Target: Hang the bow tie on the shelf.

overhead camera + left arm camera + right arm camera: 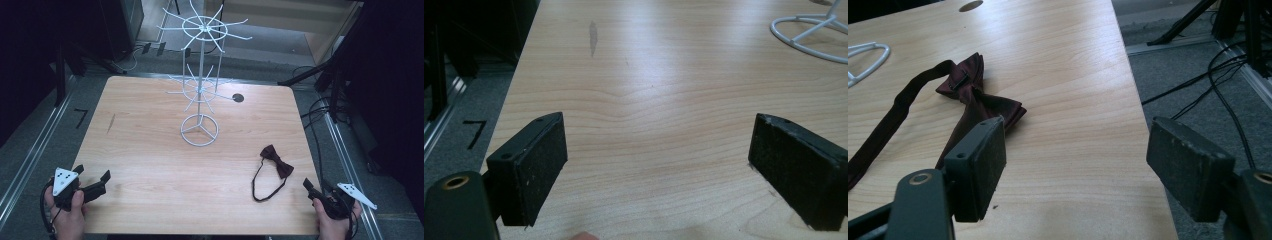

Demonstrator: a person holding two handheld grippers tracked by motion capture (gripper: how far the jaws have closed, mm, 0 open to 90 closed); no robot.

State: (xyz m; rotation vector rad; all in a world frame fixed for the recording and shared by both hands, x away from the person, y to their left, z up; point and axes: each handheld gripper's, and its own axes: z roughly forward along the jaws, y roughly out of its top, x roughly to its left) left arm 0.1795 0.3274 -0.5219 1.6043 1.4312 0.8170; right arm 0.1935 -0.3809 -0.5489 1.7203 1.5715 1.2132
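Two claws rest at the near corners of a wooden table, both empty.

The left claw has its jaws spread wide over bare wood, with the white wire rack well ahead and to its right. The right claw is also spread, at the table's right edge; the maroon bow tie lies just ahead of its left jaw, strap trailing leftward.
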